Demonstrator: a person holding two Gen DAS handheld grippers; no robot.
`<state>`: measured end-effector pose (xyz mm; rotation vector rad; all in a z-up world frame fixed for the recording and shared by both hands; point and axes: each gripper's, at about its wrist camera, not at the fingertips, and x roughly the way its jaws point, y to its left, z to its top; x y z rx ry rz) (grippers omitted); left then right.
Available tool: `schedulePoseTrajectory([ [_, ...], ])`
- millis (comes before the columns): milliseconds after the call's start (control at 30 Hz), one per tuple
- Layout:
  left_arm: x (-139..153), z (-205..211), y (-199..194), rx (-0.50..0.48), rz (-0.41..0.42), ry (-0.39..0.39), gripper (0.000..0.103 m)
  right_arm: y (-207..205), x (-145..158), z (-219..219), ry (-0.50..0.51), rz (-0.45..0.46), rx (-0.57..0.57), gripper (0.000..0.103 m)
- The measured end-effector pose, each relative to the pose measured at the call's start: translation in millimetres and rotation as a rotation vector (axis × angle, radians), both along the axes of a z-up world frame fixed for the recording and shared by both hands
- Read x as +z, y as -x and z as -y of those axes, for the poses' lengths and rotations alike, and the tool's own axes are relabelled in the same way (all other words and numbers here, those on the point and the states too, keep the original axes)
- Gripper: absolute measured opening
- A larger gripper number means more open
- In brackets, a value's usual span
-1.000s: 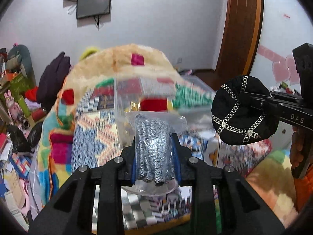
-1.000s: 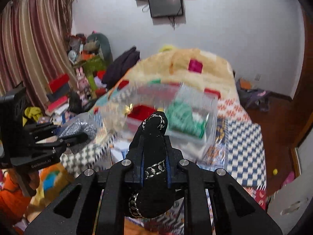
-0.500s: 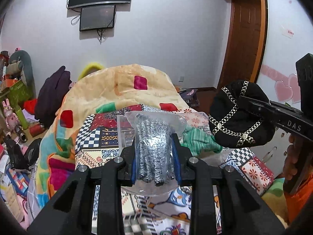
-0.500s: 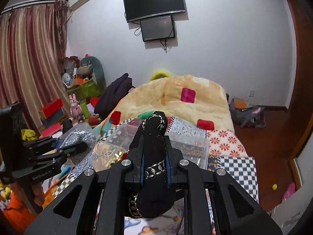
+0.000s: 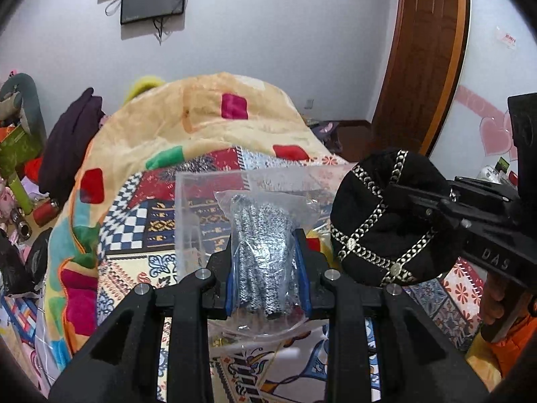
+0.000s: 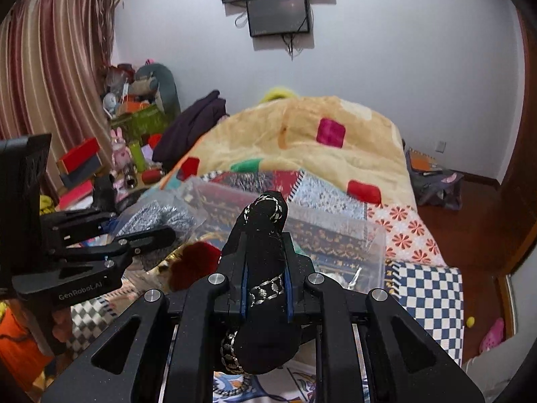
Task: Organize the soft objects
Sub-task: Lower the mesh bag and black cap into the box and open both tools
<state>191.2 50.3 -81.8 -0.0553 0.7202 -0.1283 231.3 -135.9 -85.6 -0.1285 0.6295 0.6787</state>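
My left gripper [image 5: 265, 252] is shut on a clear bag of grey-and-white knitwear [image 5: 263, 255], held in the air over the bed. It also shows in the right wrist view [image 6: 154, 218]. My right gripper [image 6: 266, 252] is shut on a black cap with silver chain trim [image 6: 265, 228]; in the left wrist view the cap [image 5: 382, 221] hangs at the right, beside the bag. A clear plastic bin [image 6: 335, 235] sits on the bed just beyond both grippers, with a red fluffy item [image 6: 194, 262] at its near left. The bin [image 5: 201, 208] is also behind the bag.
The bed carries a patterned quilt [image 5: 141, 221] and a yellow blanket [image 6: 302, 134]. Cluttered toys and boxes [image 6: 127, 127] stand at the left by a curtain. A dark garment [image 5: 67, 147] lies at the bed's left edge. A wooden door [image 5: 423, 53] is right.
Both grippers dipped toward the bin, rose, and now point lower again; the bin sits close in front again. Both still hold their items.
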Motion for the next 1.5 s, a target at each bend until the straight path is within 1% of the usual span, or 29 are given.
schedulePoseTrajectory([
  [200,-14.0,1.0,-10.3,-0.007,-0.035,-0.016,0.029,-7.6,-12.2,-1.9,0.056,-0.018,-0.018,0.018],
  [267,-15.2,2.5,-10.1,-0.012,-0.036,-0.021,0.029,-9.3,-13.5,0.1,0.076,-0.016,-0.039,0.023],
  [333,-16.0,4.9,-9.7,-0.018,-0.04,-0.029,0.029,-10.7,-14.0,4.0,0.086,-0.022,-0.06,0.041],
  [367,-16.1,6.1,-9.0,-0.022,-0.041,-0.031,0.03,-11.2,-14.3,5.7,0.088,-0.025,-0.067,0.046],
  [400,-16.1,7.2,-9.4,-0.025,-0.042,-0.033,0.031,-11.7,-14.5,6.4,0.089,-0.027,-0.074,0.054],
  [433,-15.6,8.1,-9.1,-0.027,-0.04,-0.035,0.032,-11.1,-14.3,7.7,0.093,-0.025,-0.08,0.059],
  [533,-12.6,10.2,-6.2,-0.029,-0.028,-0.041,0.039,-8.0,-12.3,10.2,0.109,-0.009,-0.091,0.064],
  [567,-10.8,10.5,-4.6,-0.027,-0.022,-0.043,0.044,-6.3,-10.8,10.1,0.113,0.0,-0.094,0.065],
  [600,-8.3,10.9,-2.9,-0.022,-0.014,-0.045,0.048,-6.0,-10.1,10.1,0.114,0.007,-0.096,0.069],
  [633,-6.4,10.2,-2.4,-0.018,-0.008,-0.045,0.049,-4.1,-8.1,9.2,0.114,0.016,-0.097,0.074],
  [733,2.1,9.2,2.6,-0.009,0.011,-0.041,0.054,3.5,1.2,10.8,0.101,0.043,-0.088,0.081],
  [900,19.5,7.5,17.5,0.007,0.048,-0.038,0.066,14.3,14.3,13.1,0.081,0.07,-0.076,0.082],
  [933,22.7,7.2,22.0,0.009,0.056,-0.036,0.067,16.8,16.2,13.7,0.076,0.073,-0.074,0.082],
  [1000,26.4,7.9,29.2,0.011,0.061,-0.037,0.074,21.7,17.6,15.1,0.065,0.065,-0.061,0.082],
  [1067,27.8,8.9,37.3,0.016,0.066,-0.043,0.079,26.1,15.7,16.5,0.056,0.041,-0.038,0.082],
  [1233,20.9,11.1,58.2,0.015,0.049,-0.06,0.08,36.9,-3.0,21.0,0.041,-0.038,0.018,0.081],
  [1300,14.7,11.9,65.1,0.016,0.036,-0.066,0.08,40.0,-14.5,20.3,0.061,-0.069,0.033,0.08],
  [1367,9.3,11.8,70.2,0.021,0.03,-0.071,0.08,42.1,-26.2,19.8,0.089,-0.092,0.044,0.071],
  [1400,6.3,11.4,71.7,0.024,0.027,-0.071,0.08,41.5,-33.6,18.6,0.105,-0.113,0.054,0.063],
  [1433,3.8,11.3,72.4,0.026,0.023,-0.069,0.08,41.1,-38.7,18.2,0.113,-0.132,0.062,0.058],
  [1467,0.9,11.0,73.4,0.027,0.018,-0.063,0.08,38.5,-45.8,16.1,0.121,-0.157,0.07,0.055],
  [1500,-3.2,10.0,73.9,0.028,0.009,-0.052,0.08,34.8,-52.7,13.2,0.131,-0.179,0.075,0.051],
])
